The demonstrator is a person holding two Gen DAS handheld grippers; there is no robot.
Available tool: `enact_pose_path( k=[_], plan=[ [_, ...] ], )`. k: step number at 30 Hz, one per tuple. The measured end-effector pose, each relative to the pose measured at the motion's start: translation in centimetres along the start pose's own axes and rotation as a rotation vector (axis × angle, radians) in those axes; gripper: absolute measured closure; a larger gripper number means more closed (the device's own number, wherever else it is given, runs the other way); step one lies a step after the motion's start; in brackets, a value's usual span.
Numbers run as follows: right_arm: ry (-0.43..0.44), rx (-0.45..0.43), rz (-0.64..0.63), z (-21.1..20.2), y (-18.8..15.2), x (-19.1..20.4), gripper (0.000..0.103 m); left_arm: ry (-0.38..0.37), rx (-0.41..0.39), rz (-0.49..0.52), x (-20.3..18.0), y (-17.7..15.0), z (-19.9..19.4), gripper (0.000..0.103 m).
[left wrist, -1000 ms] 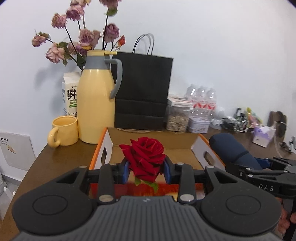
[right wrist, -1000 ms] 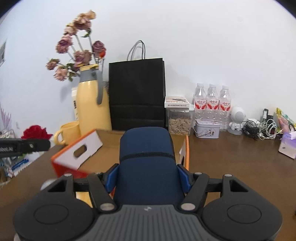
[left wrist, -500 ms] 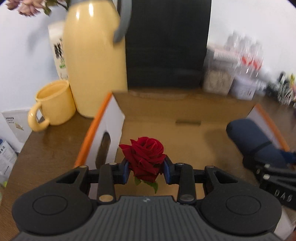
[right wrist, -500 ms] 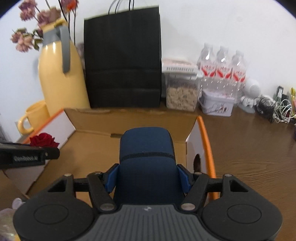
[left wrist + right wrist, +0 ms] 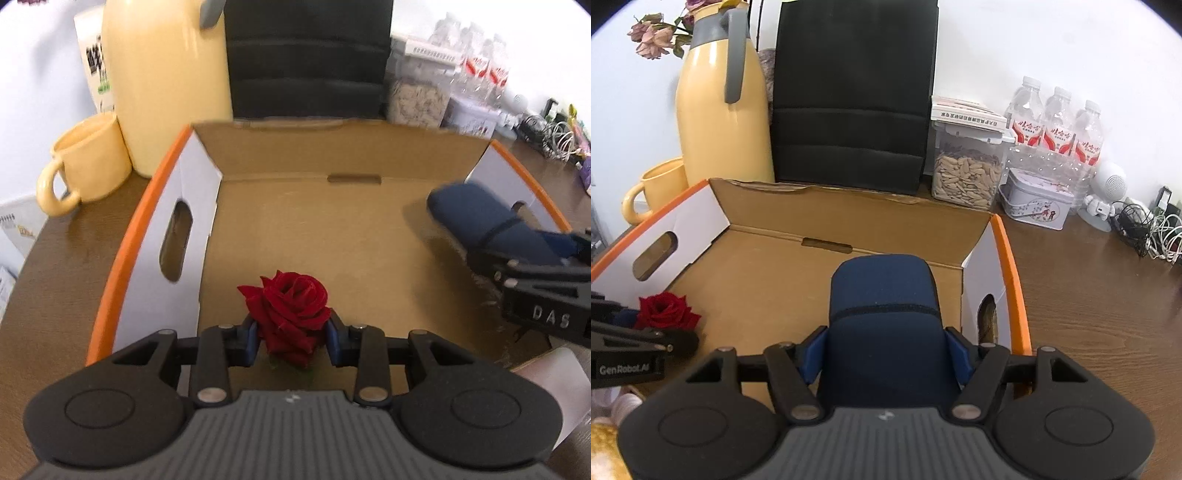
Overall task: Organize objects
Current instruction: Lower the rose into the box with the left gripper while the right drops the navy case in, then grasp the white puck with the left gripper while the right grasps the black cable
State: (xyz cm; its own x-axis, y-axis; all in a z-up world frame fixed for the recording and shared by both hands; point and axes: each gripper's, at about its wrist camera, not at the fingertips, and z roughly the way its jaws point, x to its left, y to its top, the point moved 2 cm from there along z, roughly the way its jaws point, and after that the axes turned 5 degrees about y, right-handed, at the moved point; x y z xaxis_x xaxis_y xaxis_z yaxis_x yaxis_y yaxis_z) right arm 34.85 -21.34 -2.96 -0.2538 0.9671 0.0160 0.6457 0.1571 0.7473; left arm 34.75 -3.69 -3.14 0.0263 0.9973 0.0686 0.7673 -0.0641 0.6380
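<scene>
Both grippers are over the open cardboard box (image 5: 849,221) now, the one with white sides and orange edges sitting on the brown table (image 5: 1089,295). The left gripper (image 5: 291,334) has its blue pads (image 5: 249,338) pressed on a red rose (image 5: 288,310), held low above the near left part of the box floor, close to the side wall with the handle slot. The right gripper (image 5: 886,349) is clamped on a dark blue soft case (image 5: 882,306), which points toward the far wall along the box's right side; whether it touches the cardboard I cannot tell. Behind the box stand a yellow jug (image 5: 722,122), a yellow mug (image 5: 86,162), a black paper bag (image 5: 853,96), a jar of seeds (image 5: 966,173), a small tin (image 5: 1036,205) and three water bottles (image 5: 1058,125).
</scene>
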Motion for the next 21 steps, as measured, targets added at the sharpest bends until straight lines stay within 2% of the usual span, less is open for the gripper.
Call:
enact_pose_path(
  k=[2,4,5,6,9,10,14,16,21],
  plan=[
    [0.005,-0.014,0.004,-0.4,0.1,0.1,0.032,0.006,-0.046,-0.006,0.1,0.4,-0.9,0.064],
    [-0.001,-0.045,0.001,-1.3,0.2,0.3,0.017,0.000,-0.094,-0.024,0.4,0.7,-2.3,0.059],
    [0.005,-0.062,0.003,-1.9,0.3,0.4,0.017,-0.003,-0.118,-0.028,0.6,0.8,-3.0,0.056],
    [0.011,-0.078,0.005,-2.5,0.4,0.5,0.017,-0.007,-0.144,-0.031,0.7,0.8,-3.9,0.048],
    [0.021,-0.131,0.003,-5.2,0.4,0.6,0.010,-0.006,-0.241,-0.045,1.4,0.7,-7.0,0.009],
    [0.024,-0.151,-0.005,-6.3,0.2,0.6,0.008,-0.005,-0.289,-0.047,1.7,0.4,-8.4,0.000],
    [0.044,-0.222,-0.037,-11.0,-1.4,0.5,0.005,0.008,-0.396,-0.044,2.7,-1.4,-13.1,0.000],
    [0.048,-0.248,-0.057,-13.5,-2.8,0.6,0.000,0.005,-0.424,-0.044,3.3,-3.1,-15.1,0.000],
    [0.055,-0.277,-0.117,-18.6,-7.6,1.8,0.000,-0.003,-0.457,-0.027,4.2,-8.8,-18.7,0.000]
  ],
)
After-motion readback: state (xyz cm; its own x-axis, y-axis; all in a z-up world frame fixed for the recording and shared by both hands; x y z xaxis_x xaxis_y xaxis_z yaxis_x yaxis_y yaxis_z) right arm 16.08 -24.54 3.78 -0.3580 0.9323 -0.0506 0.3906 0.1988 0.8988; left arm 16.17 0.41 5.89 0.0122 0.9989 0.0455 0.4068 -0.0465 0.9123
